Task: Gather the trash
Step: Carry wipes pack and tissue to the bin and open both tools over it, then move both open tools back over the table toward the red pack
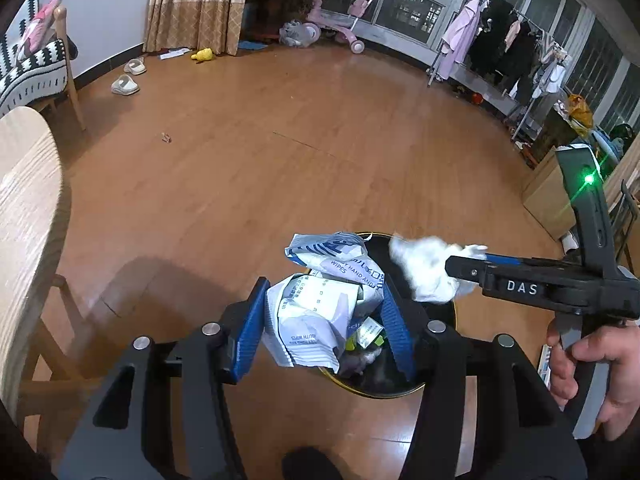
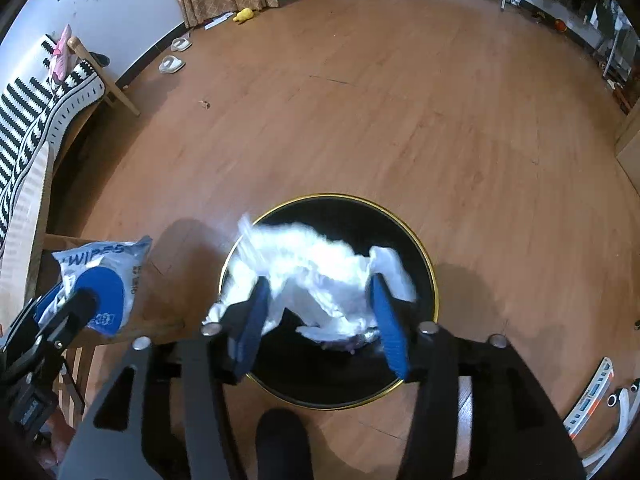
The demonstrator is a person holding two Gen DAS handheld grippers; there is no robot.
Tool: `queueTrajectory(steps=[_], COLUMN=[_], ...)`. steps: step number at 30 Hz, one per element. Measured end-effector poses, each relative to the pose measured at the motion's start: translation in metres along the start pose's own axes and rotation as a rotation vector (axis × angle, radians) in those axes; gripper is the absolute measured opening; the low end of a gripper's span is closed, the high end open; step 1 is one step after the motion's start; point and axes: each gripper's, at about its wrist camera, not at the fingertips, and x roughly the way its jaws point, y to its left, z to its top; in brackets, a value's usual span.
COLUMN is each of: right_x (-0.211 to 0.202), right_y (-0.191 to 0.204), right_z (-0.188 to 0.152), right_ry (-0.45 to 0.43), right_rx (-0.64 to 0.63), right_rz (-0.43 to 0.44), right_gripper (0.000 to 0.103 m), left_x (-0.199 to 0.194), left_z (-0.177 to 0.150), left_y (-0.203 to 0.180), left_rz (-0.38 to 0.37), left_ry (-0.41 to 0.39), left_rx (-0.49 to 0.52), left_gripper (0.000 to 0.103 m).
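Wooden floor (image 1: 248,168) spreads out under both my cameras, with a table (image 1: 28,208) at the left edge.

From the left wrist, my left gripper (image 1: 322,324) is clamped on a crumpled wipes packet (image 1: 316,312), held right over the black bin (image 1: 436,312). Beside it, the right gripper (image 1: 460,266) has white tissue (image 1: 424,274) bunched at its tips above the bin's rim.

From the right wrist, the right gripper (image 2: 320,320) stands half wide, the blurred tissue (image 2: 320,276) loose between its fingers over the bin (image 2: 432,276); I judge it mid-drop. The packet (image 2: 104,276) is not yet let go. A scrap (image 2: 205,105) lies on the floor, too small to identify. Bin contents are mostly hidden.
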Motion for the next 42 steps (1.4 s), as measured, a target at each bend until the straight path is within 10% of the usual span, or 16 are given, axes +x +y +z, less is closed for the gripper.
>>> queueTrajectory(steps=[18,22,27,42], right_x=[-0.032,-0.041,-0.045,-0.059], right_y=[-0.023,-0.028,-0.024,0.178], right_z=[0.010,0.008,0.011,0.005], right_ry=[-0.080,-0.104,-0.115,-0.144], right_rx=[0.065,0.081,0.085,-0.238], right_rz=[0.037,0.037,0.043,0.197], right_gripper=[0.065,0.066,0.066,0.067], left_x=[0.022,0.022,0.013,-0.167], left_z=[-0.002,0.000,0.002,-0.003], left_y=[-0.037,-0.043,-0.039,0.138], left_rz=[-0.092,-0.115,-0.114,0.178], left_ry=[0.040,0.023,0.006,-0.209], left_rx=[0.047,0.055,0.061,-0.145], left_gripper=[0.054,0.075,0.077,0.092])
